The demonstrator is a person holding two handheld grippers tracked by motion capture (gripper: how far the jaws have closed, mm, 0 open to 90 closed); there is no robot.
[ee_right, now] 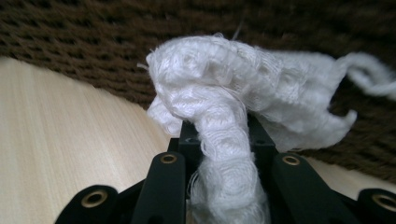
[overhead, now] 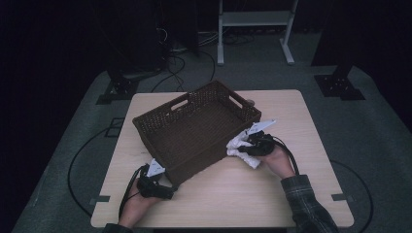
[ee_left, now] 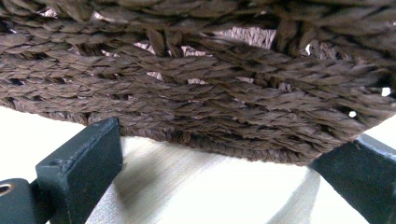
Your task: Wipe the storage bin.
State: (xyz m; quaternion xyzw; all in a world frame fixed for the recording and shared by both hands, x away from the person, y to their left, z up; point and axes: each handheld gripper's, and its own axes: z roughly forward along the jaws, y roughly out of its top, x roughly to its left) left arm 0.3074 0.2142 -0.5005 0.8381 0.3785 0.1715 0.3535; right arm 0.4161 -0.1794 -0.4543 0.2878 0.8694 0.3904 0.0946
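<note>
Gripping a crumpled white cloth (ee_right: 224, 107), the right gripper (overhead: 253, 141) sits just outside the right wall of the brown woven basket (overhead: 160, 127). Its jaws are clenched on the fabric: in the right gripper view the cloth is pinched between the two black jaws, a thick fold running down between them while the rest bunches up over their tips and spills to the right, with the dark weave close behind it. From above, the cloth (overhead: 240, 148) shows as a white wad at the front of that gripper, touching or nearly touching the basket's side and hanging partly over the wooden table (overhead: 291, 194).

At the basket's near corner, the left gripper (overhead: 167, 187) lies low on the table. Its jaws stand apart, one on each side of the corner's lower edge in the left gripper view (ee_left: 210, 186), with bare tabletop between them and the weave just ahead. Whether they touch the wicker I cannot tell.
</note>
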